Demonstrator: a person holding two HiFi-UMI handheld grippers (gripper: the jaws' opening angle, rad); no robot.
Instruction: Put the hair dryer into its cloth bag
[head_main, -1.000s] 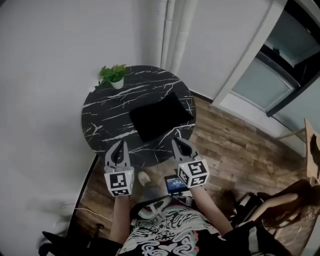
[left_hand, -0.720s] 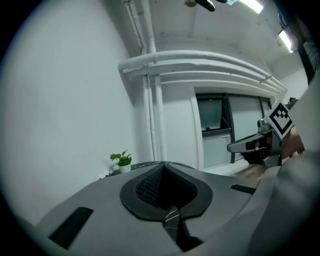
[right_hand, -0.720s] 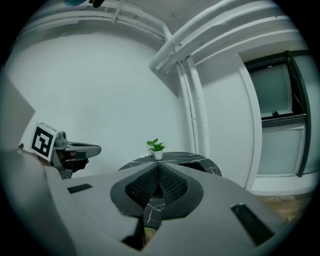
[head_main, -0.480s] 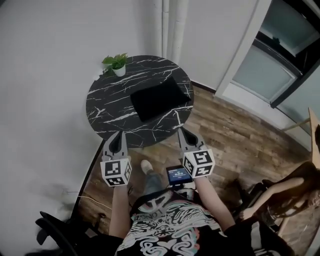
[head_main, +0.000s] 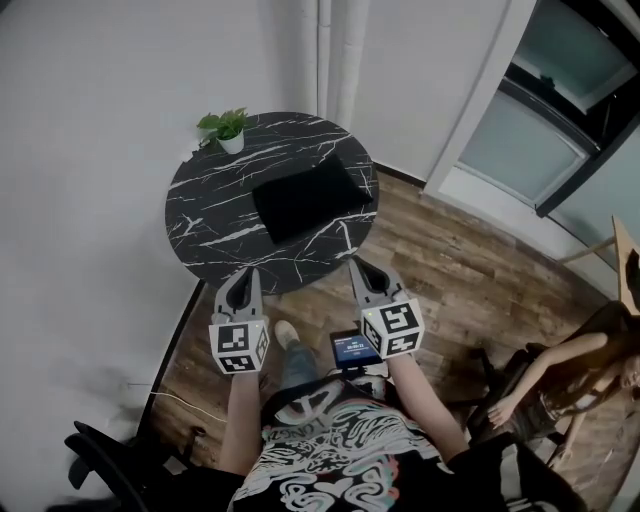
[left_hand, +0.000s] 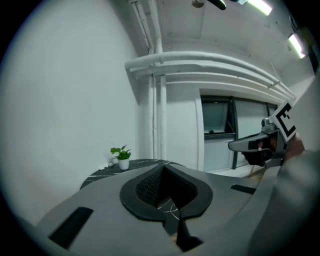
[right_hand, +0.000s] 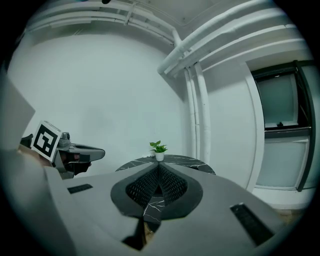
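A flat black cloth bag (head_main: 305, 197) lies on the round black marble table (head_main: 210, 235), right of its middle. No hair dryer shows in any view. My left gripper (head_main: 245, 278) and right gripper (head_main: 362, 268) hang side by side over the wooden floor, just short of the table's near edge, both pointing at it. Each is shut with nothing between its jaws. In the left gripper view the left gripper (left_hand: 164, 167) has its pads met before the table (left_hand: 100, 175), with the other gripper to its right. In the right gripper view the right gripper (right_hand: 158, 168) is closed the same way.
A small potted plant (head_main: 228, 130) stands at the table's far left edge. A small lit screen (head_main: 355, 350) hangs at my chest. A seated person (head_main: 560, 380) is at the right, a dark chair (head_main: 100, 460) at lower left. White wall, pipes and a glass door stand behind.
Both grippers have drawn back from over the table's near edge and now hang over the floor. The bag has not moved. A seated person has come into view at the right.
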